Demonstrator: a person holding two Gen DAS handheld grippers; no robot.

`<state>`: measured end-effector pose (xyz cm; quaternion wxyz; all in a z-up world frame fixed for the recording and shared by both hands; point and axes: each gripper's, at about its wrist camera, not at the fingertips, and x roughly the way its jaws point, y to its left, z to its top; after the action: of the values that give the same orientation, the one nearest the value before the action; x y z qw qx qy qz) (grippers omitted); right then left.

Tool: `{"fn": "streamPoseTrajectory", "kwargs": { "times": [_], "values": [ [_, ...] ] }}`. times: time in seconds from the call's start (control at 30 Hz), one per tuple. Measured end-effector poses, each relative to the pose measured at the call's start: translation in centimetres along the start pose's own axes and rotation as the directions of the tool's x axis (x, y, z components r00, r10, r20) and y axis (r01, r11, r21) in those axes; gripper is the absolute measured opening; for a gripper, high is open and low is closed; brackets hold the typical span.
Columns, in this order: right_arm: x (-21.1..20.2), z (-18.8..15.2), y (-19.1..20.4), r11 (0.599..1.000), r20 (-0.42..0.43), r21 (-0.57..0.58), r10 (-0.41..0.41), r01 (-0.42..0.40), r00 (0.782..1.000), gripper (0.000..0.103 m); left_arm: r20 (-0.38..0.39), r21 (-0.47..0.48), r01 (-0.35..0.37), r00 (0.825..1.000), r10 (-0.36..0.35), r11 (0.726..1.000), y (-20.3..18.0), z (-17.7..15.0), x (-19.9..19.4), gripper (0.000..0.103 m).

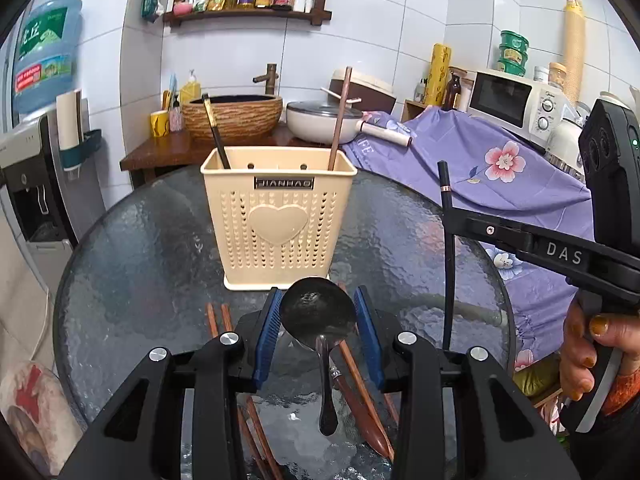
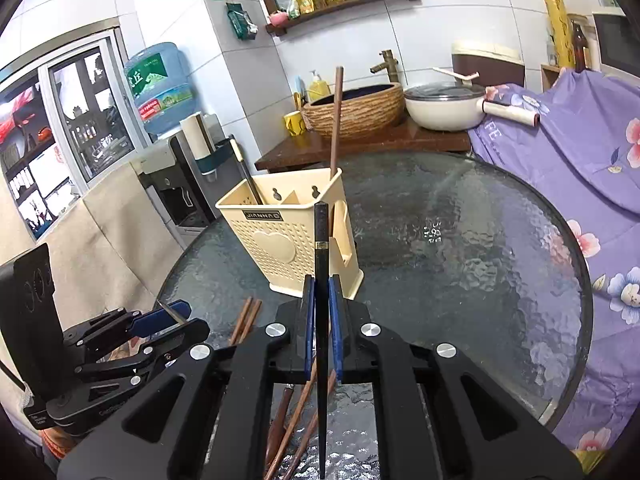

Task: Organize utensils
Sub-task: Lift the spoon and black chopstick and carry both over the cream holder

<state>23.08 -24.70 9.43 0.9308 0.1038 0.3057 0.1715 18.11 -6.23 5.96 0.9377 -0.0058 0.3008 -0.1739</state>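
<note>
Left tongs (image 1: 316, 316) clamp spoon (image 1: 318, 314); right tongs (image 2: 320, 312) pinch black chopstick (image 2: 321, 248) upright

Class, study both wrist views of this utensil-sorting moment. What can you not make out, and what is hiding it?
- Lower ends of the chopsticks in the cream holder: both views, hidden by its walls.
- How many brown chopsticks lie on the table: both views, grippers cover them.
- Spoon handle's contact with the left gripper: left view, unclear.

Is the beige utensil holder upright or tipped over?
Upright: the beige utensil holder stands on its base on the glass table, with two chopsticks standing in it.
</note>
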Motion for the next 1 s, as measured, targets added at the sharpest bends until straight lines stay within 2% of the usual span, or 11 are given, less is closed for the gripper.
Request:
{"fn": "streamPoseTrajectory", "kwargs": {
  "times": [0.2,0.7,0.87,1.0],
  "values": [
    [-1.4,0.5,0.4,1.0,0.025,-0.009,0.028,-0.028,0.999,0.008,0.017,-0.004,0.024,1.0,-0.024,1.0,0.0,0.8,-0.8,0.036],
    [-3.8,3.0,2.2,0.997,0.082,-0.066,0.037,-0.031,0.996,0.008,0.053,0.012,0.036,0.998,-0.037,0.999,0.4,3.5,-1.5,0.036],
    [-4.9,5.8,3.3,0.994,0.115,-0.093,0.067,-0.057,0.991,0.008,0.11,-0.003,0.034,0.993,-0.033,0.999,1.4,6.6,-2.7,0.036],
    [-6.4,9.4,4.7,0.99,0.187,-0.124,0.091,-0.068,0.978,0.008,0.171,-0.052,0.034,0.985,-0.024,0.998,3.1,11.3,-3.3,0.036]
  ]
}}
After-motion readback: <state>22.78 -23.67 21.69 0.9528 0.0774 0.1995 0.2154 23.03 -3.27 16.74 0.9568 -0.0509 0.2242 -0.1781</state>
